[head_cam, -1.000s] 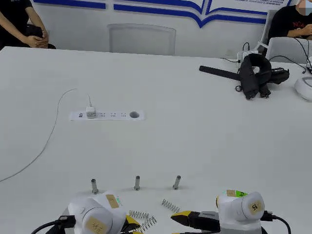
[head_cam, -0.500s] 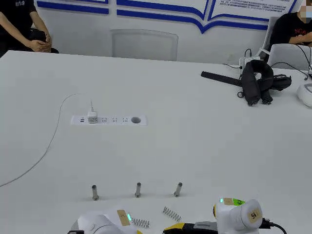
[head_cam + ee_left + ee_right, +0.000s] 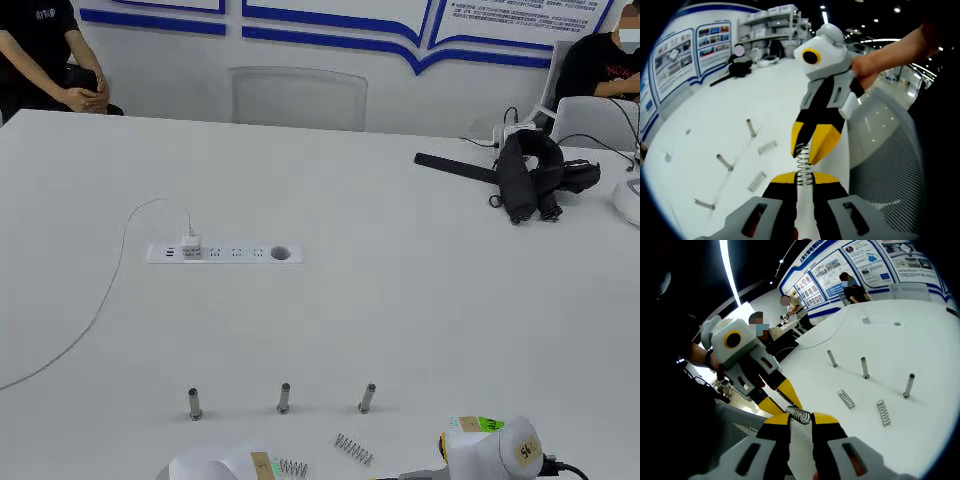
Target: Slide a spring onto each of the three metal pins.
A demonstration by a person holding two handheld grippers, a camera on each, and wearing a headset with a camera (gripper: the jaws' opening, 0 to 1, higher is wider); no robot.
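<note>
- Head view gives you the layout. Three pins [image 3: 284,398] stand upright in a row on the tabletop [image 3: 420,300], all bare. Two loose springs [image 3: 353,449] lie flat on your side of them, near the middle and right-hand pins.
- Left gripper view gives you the grasp. The left gripper [image 3: 804,179] has its jaws drawn almost together on the lower end of the held spring [image 3: 802,164], which runs straight out along the jaw line.
- The right gripper [image 3: 806,154] meets it head-on, its jaws narrowed to a V that pinches the far end. You therefore hold one spring at both ends, off the near edge of the tabletop and over a mesh chair [image 3: 890,165].
- This two-ended hold looks like a re-grip. A spring pinched across its end cannot pass over a pin, so you probably want one gripper on its side and one end left open.
- Right gripper view adds the target. Beyond the coil caught between your yellow tips, the pins stand well apart from it, with their tops free.
- Head view cuts the grippers at their white bodies, so judge the row's spacing there and the grip from the gripper views.
</note>
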